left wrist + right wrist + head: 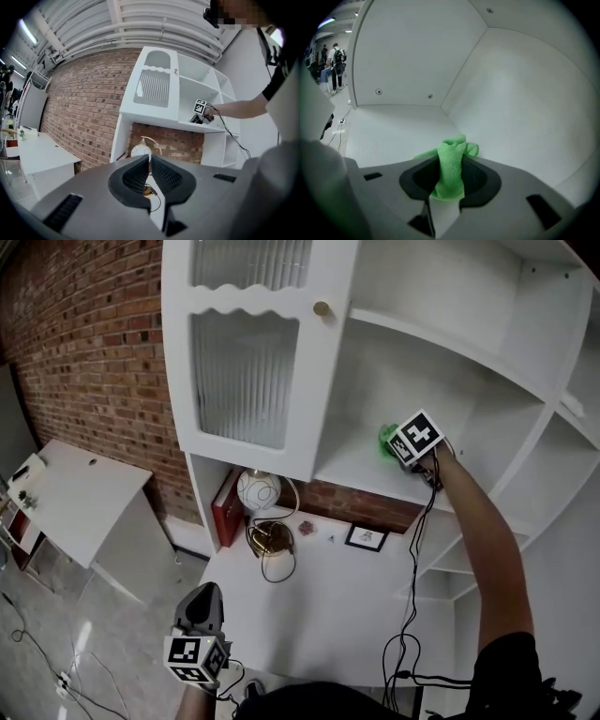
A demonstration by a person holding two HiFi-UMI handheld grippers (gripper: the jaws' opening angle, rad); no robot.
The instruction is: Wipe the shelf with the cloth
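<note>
Left tongs [150, 161] hang low over the white surface [328, 615]. Their jaws are pressed nearly together with nothing between them. Right tongs [451, 180] reach up into an open compartment of the white cabinet, clamped on a green cloth [454, 150]. The cloth is bunched, its upper end poking past the jaws, down by the shelf [352, 465] toward the back corner; whether it touches is unclear. Left of it is a closed door with ribbed glass [244, 381] and a brass knob [322, 308]. Below the shelf are a white globe ornament [259, 489], red book [227, 507] and small framed picture [367, 538]. A brick wall [84, 352] stands behind.
</note>
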